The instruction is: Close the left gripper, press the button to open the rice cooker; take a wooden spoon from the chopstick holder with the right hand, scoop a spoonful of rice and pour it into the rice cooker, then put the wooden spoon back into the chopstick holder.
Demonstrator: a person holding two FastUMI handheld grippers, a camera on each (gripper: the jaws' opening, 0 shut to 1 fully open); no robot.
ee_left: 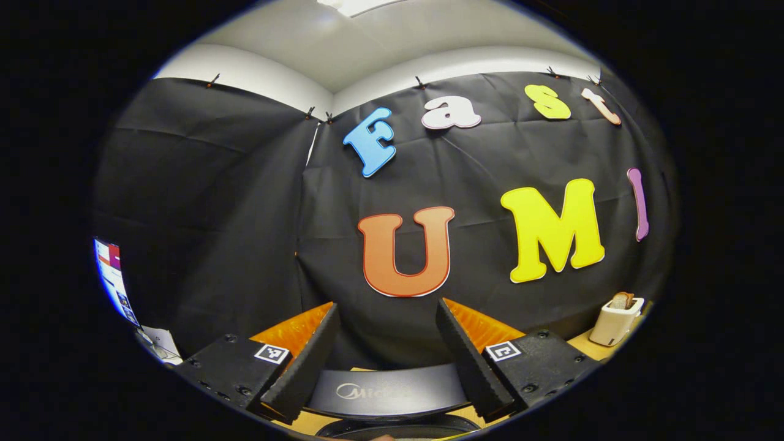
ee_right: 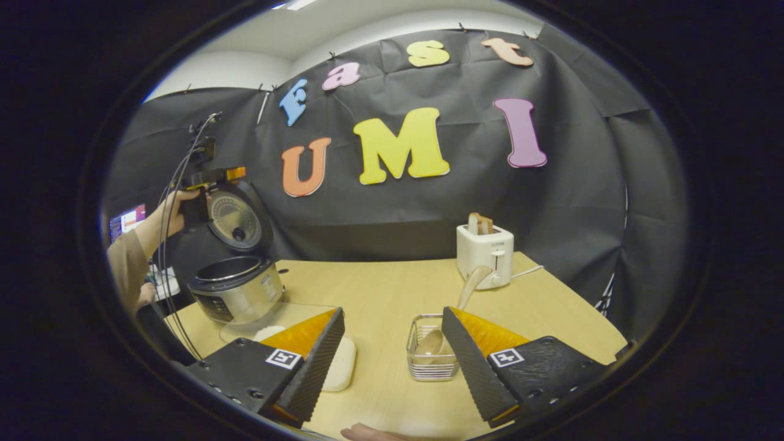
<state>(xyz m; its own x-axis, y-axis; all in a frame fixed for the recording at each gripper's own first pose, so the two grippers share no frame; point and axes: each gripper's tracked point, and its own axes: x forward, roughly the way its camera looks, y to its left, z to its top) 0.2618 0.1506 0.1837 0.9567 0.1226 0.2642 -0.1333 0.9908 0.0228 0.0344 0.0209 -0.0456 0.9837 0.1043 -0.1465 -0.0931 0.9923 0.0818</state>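
— The rice cooker point(ee_right: 236, 288) is already open at the counter's point(ee_right: 380, 288) left end, lid point(ee_right: 236, 217) tipped back, with the left gripper point(ee_left: 387, 361) up beside the lid, jaws spread wide.

— And the right gripper point(ee_right: 392, 361)?

— Wide apart too, holding nothing, low over the counter. The wooden spoon point(ee_right: 456, 312) leans in the wire chopstick holder point(ee_right: 432, 358) just in front of it, handle up toward the toaster point(ee_right: 485, 254).

— Easy to lift?

— I'd guess light and stiff, smooth wood, maybe slippery. Pinch mid-handle, above the rim. The white rice dish point(ee_right: 340, 364) sits near the left finger.
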